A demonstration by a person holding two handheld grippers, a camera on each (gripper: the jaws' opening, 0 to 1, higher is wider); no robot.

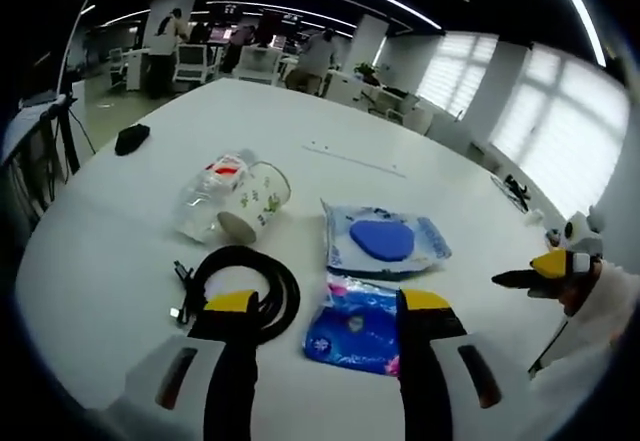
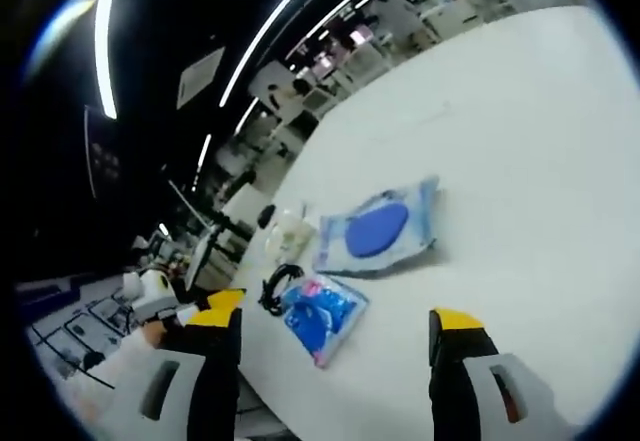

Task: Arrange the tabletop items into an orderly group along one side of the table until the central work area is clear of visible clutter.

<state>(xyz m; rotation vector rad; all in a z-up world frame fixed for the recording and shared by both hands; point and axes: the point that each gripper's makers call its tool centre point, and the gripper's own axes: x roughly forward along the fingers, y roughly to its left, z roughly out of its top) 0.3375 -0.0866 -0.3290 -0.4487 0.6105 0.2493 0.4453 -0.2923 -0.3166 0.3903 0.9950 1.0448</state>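
Left gripper view has the left gripper released, jaws spread wide and holding nothing, low over the white table. The small blue tissue pack lies right between its jaw tips, its long axis running roughly along the line of the jaws. Just beyond the tissue pack lies the larger wipes pack; beside the tissue pack sits the coiled black cable, and past the cable a patterned mug lies on its side against a clear bottle. The right gripper, also spread and empty, hangs farther from the tissue pack, so the left looks nearer for a grasp.
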